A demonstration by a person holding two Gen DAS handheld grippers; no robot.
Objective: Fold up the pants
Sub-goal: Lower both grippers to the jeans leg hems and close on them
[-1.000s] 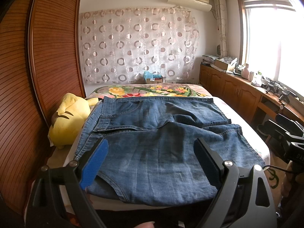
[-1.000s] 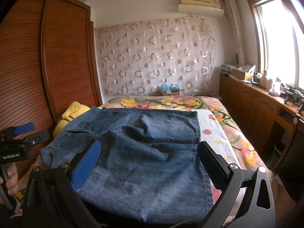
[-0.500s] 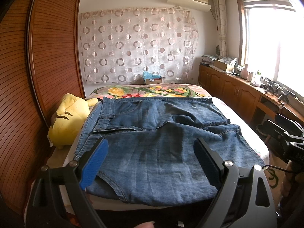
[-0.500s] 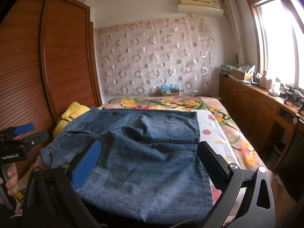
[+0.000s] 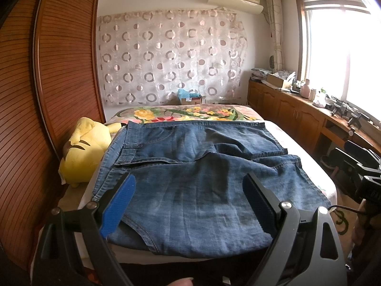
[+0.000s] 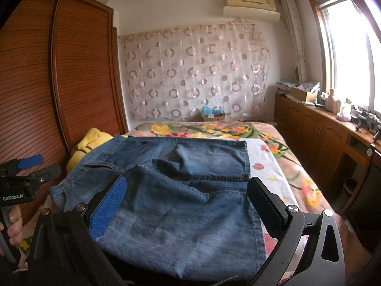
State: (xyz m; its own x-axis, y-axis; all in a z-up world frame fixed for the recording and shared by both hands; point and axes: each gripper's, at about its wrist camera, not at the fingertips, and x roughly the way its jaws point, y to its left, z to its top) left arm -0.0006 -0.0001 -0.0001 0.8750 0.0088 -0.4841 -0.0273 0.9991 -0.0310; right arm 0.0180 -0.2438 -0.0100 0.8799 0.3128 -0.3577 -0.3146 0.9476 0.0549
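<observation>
A bed (image 5: 281, 128) fills the middle of the room, its far half covered by a flowered blanket (image 6: 214, 128), with a tall slatted wooden wardrobe (image 5: 59, 76) running along its left side and a low wooden cabinet (image 6: 316, 131) under the bright window (image 5: 345, 54) on the right. A curtain (image 5: 171, 57) patterned with rings hangs on the far wall, and an air conditioner (image 6: 250, 4) sits above it. The jeans (image 5: 202, 186) lie on the near half of the bed, folded over so that one denim layer rests on top of another, the waistband toward the wardrobe side and the hems toward the window side. A yellow plush toy (image 5: 83, 152) is wedged between the bed and the wardrobe, just beside the waistband. The left hand-held gripper (image 5: 188, 200) hangs over the near edge of the jeans with its two fingers spread wide and nothing between them. The right hand-held gripper (image 6: 185, 205) hangs over the jeans too, equally wide apart and empty. At the left edge of the right wrist view, a hand (image 6: 13, 224) grips the handle of the other hand-held gripper.
</observation>
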